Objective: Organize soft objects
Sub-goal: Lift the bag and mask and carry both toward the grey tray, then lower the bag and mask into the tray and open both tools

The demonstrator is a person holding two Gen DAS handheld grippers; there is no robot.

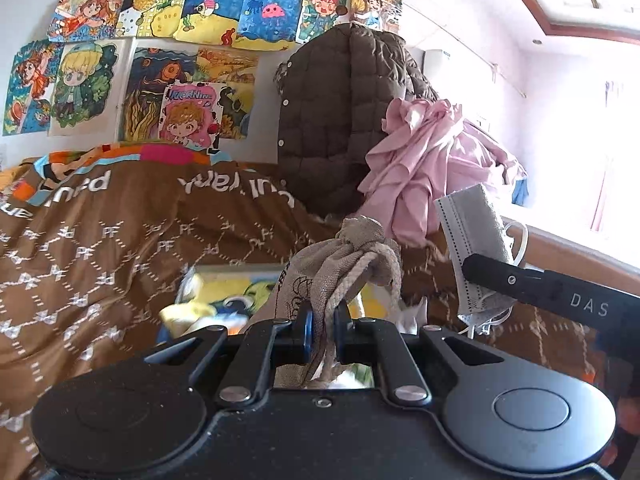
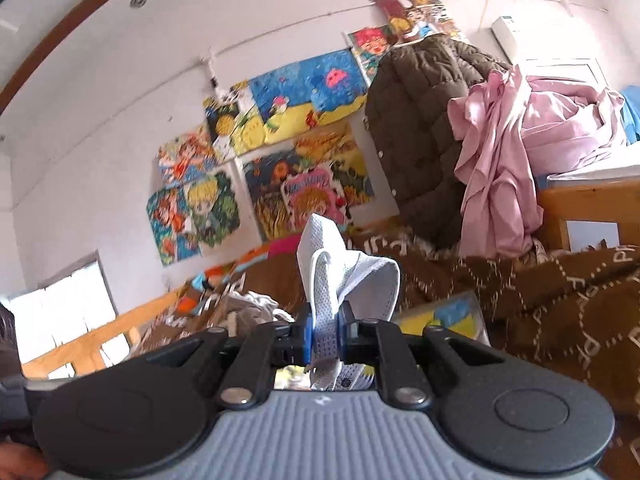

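Here the left gripper (image 1: 323, 334) is closed tight on the drawstring of a small burlap pouch (image 1: 344, 264), its blue pads (image 1: 307, 332) pinching the cord so that the pouch's knotted neck stands up just ahead of the jaws. The right gripper (image 2: 325, 330) is likewise closed, clamped on a folded white face mask (image 2: 340, 272) that sticks up between its fingers; from the left wrist view the same mask (image 1: 472, 236) shows at the right, held in the other gripper's black finger with its ear loop hanging beside it. Both things are held above a bed covered by a brown patterned blanket (image 1: 120, 240). A colourful picture book (image 1: 224, 300) lies on the blanket under the pouch. Toward the far side of the bed hang a brown quilted jacket (image 1: 340, 120) and, touching it, bunched pink cloth (image 1: 424, 160). Drawings (image 1: 180, 20) cover the wall behind.
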